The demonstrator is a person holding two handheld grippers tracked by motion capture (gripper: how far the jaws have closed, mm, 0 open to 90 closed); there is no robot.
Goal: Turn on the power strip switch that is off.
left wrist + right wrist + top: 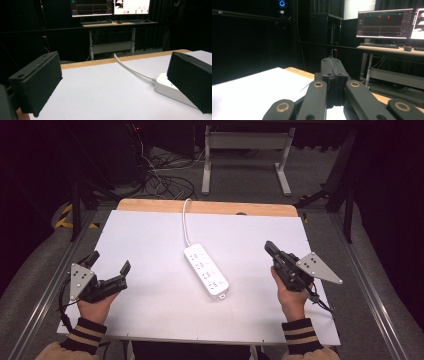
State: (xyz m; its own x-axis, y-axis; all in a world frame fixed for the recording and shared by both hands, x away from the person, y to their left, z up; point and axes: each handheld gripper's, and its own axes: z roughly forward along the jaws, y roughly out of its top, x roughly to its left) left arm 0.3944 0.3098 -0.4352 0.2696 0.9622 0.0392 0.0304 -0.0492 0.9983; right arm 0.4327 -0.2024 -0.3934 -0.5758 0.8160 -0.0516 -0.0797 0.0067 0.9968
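At the near edge of the table (150, 320), the person parks both tools off to the sides, probably a ready pose. The left gripper (110, 265) has its jaws spread wide; the right gripper (270, 248) has them pressed together on nothing. Between them lies the white power strip (206, 269), untouched, its cord (185, 222) trailing off the far edge.

Lab or test room. Black curtained walls, monitors (384, 23) with data plots on a far desk (120, 24), loose cables (160, 180) on the floor. Aluminium rail frame (372, 300) around the white-topped table (150, 245)
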